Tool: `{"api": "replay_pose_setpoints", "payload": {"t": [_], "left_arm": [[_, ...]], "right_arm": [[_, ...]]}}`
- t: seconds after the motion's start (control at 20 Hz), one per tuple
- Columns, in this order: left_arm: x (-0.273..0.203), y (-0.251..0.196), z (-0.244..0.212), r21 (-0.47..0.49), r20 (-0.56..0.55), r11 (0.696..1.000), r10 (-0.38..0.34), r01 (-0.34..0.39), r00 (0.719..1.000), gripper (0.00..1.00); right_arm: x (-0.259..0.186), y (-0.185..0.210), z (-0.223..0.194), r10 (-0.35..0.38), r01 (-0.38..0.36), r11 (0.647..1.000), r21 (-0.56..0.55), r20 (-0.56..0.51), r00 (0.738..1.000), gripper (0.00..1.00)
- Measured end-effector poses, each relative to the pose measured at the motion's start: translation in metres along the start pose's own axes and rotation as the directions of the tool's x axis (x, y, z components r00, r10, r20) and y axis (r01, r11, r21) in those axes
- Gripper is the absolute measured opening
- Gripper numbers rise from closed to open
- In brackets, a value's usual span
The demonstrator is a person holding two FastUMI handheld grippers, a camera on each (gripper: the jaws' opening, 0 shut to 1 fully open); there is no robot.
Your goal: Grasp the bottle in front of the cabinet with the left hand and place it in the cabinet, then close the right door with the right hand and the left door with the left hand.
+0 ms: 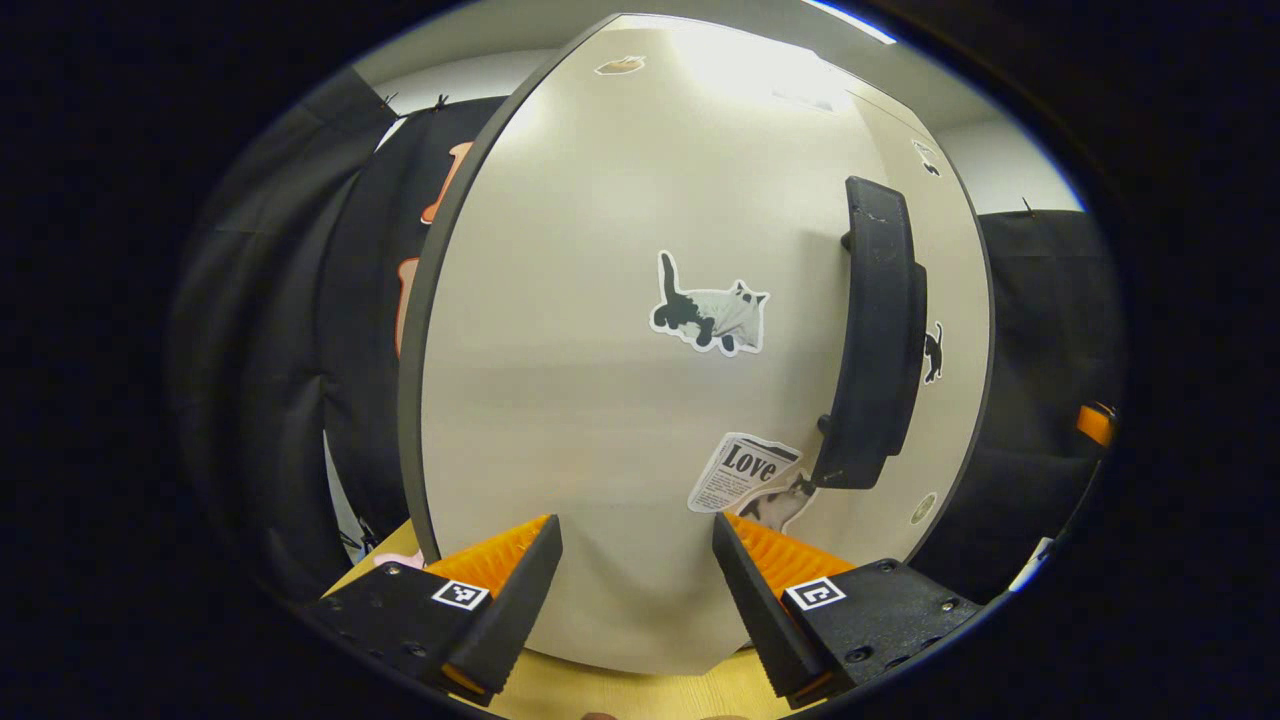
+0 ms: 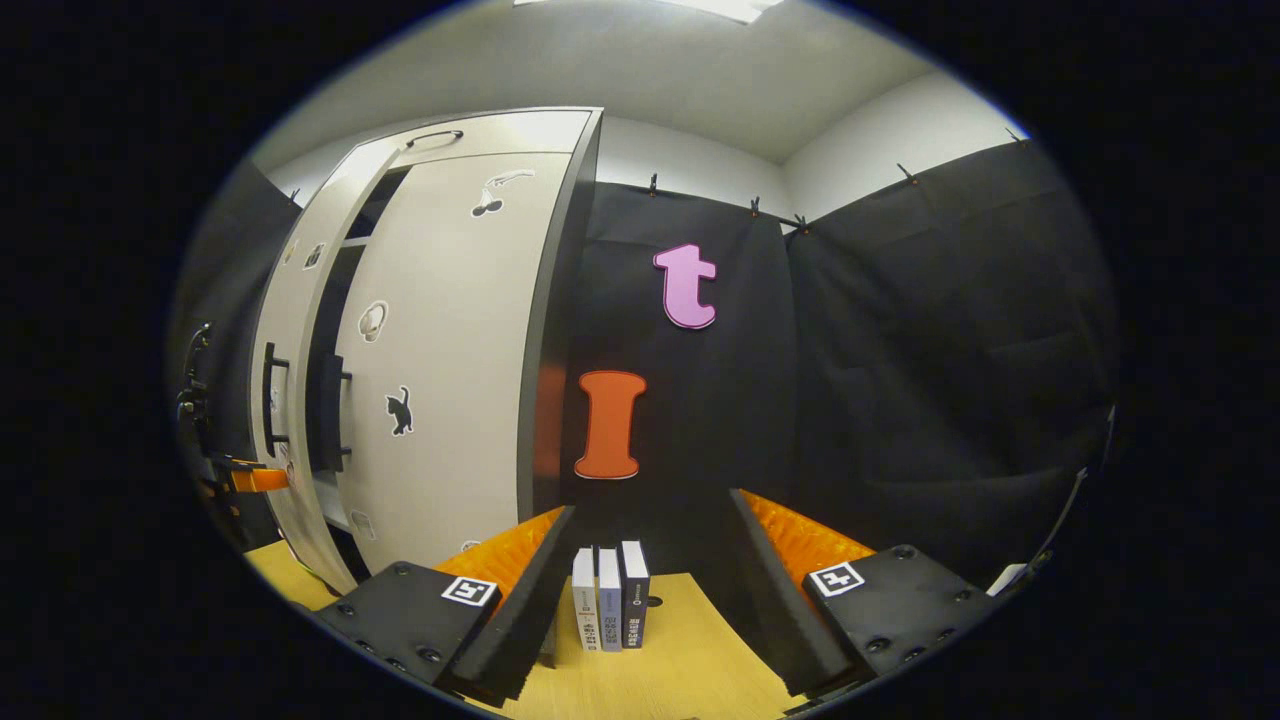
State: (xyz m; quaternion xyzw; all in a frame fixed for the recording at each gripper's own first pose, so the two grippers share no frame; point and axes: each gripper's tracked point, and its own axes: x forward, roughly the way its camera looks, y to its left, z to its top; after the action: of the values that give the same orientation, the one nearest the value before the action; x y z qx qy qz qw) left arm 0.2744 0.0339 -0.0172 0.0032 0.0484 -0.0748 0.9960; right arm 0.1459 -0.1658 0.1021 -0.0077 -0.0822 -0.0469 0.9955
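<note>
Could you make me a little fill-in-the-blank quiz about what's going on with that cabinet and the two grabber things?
1. The left gripper faces the left door, and its fingers are ____, holding nothing.
2. In the right gripper view, the right door is shut while the left door stands slightly ____.
3. The sticker in the middle of the left door shows a ____.
4. Between the fingers of the right gripper, three ____ stand upright on the table.

Missing words: open; ajar; cat; books
</note>
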Motion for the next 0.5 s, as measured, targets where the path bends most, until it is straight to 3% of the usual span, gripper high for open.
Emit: {"api": "replay_pose_setpoints", "payload": {"t": [0.5], "left_arm": [[0.0, 0.001, -0.001, -0.001, -0.019, 1.0, 0.018, -0.018, 1.0, 0.93]], "right_arm": [[0.019, -0.004, -0.005, -0.015, 0.015, 1.0, 0.017, -0.009, 1.0, 0.97]]}}
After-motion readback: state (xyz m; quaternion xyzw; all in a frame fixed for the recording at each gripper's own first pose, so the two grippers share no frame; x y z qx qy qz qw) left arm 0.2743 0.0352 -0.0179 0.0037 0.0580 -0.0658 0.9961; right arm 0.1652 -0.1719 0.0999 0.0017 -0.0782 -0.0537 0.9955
